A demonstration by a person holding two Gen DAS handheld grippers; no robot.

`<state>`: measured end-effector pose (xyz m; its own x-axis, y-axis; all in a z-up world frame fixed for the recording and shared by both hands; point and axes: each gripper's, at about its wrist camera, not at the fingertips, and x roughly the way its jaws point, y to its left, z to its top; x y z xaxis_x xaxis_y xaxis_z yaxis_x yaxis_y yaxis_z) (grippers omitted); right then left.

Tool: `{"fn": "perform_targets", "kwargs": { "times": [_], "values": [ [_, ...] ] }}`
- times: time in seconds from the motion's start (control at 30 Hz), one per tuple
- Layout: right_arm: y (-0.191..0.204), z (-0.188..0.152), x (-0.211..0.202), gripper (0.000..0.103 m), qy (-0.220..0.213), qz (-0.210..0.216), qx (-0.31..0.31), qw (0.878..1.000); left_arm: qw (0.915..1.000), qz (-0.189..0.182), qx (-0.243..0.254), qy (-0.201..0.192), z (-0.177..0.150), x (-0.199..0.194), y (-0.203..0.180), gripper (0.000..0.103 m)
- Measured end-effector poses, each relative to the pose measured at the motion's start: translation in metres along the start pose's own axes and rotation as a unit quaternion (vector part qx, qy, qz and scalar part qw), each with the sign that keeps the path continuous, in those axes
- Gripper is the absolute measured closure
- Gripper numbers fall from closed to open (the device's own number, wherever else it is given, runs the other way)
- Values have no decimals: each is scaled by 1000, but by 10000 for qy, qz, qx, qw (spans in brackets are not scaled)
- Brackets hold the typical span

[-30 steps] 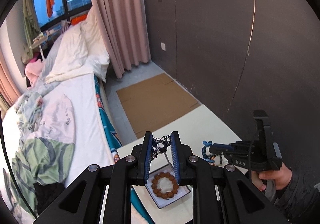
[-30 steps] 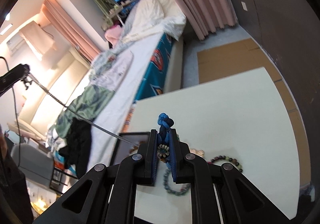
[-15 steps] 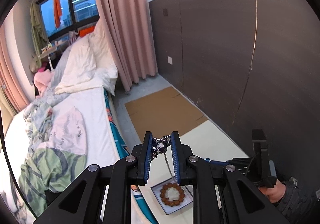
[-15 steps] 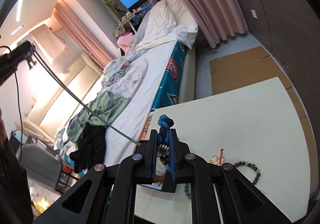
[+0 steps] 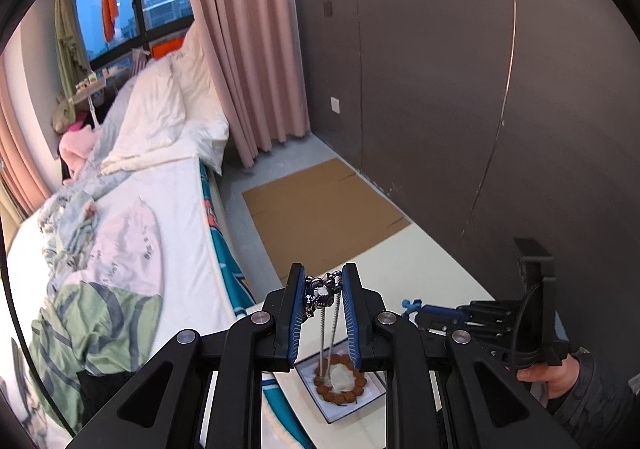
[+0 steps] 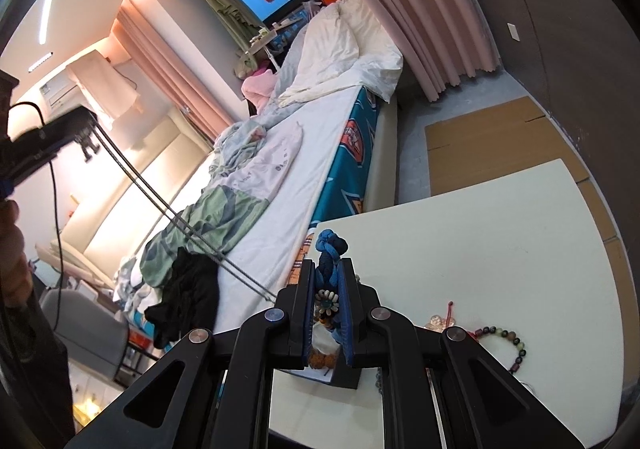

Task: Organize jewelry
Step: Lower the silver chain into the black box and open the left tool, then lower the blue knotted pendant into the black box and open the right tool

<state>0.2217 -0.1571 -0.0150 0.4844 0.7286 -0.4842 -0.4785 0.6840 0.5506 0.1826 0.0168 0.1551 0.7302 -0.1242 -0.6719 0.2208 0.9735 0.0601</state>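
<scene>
My left gripper (image 5: 323, 285) is shut on a silver chain necklace (image 5: 320, 291) held high; its two strands (image 5: 328, 337) hang down into an open jewelry box (image 5: 344, 389) that holds a brown bead bracelet (image 5: 340, 391). In the right wrist view the strands (image 6: 160, 205) run taut from the left gripper (image 6: 86, 137) down behind my fingers. My right gripper (image 6: 327, 269) is shut on a blue braided cord piece with a flower charm (image 6: 330, 249), above the box (image 6: 320, 349). It also shows in the left wrist view (image 5: 416, 307).
A cream table (image 6: 480, 233) carries a green and purple bead bracelet (image 6: 508, 341) and a pale charm on a red cord (image 6: 440, 323) at the right. A bed (image 5: 140, 233) lies left of the table. A dark wall (image 5: 480, 109) runs along the right. Cardboard (image 5: 320, 217) lies on the floor.
My left gripper has risen with the chain, so the strands hang longer and the box looks smaller. My right gripper has lifted a little with the blue cord piece.
</scene>
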Motion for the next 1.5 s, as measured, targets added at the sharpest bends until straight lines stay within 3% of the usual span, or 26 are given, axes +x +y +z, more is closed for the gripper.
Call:
{"fn": "perform_targets", "kwargs": {
  "times": [0.4,0.73,0.77,0.87,0.9,1.17,1.2,1.23,1.27,1.33,1.37,1.5],
  "values": [
    [2,0,2,90,30,50,-78,10000,9968,-306,-261,694,-51,70,3,84],
    [2,3,10,90,69,96,-54,9999,9857,-656,-623,1424,-88,123,10,82],
    [2,3,11,90,87,109,-56,9999,9851,-626,-716,1431,-88,122,16,78],
    [4,3,17,90,146,169,-83,9997,9862,-528,-944,1250,-86,108,31,41],
    [6,2,20,90,170,194,-91,9996,9870,-488,-983,1171,-85,104,33,34],
    [31,-5,47,90,406,384,-264,9981,9885,-186,-1123,998,-87,73,55,34],
    [36,-7,53,88,499,359,-341,9975,9884,-175,-1132,999,-88,72,56,34],
    [40,-9,59,80,621,301,-402,9968,9882,-164,-1150,1000,-90,69,56,34],
    [44,-11,66,61,796,215,-469,9955,9880,-147,-1163,1004,-92,68,56,34],
    [48,-14,68,37,876,-41,-640,9941,9874,-158,-1215,999,-94,68,56,34],
    [49,-14,64,33,775,-147,-691,9945,9871,-216,-1249,979,-95,67,55,34],
    [42,-20,32,33,418,-413,-695,9958,9885,-337,-1218,834,-94,64,43,34]
  ]
}}
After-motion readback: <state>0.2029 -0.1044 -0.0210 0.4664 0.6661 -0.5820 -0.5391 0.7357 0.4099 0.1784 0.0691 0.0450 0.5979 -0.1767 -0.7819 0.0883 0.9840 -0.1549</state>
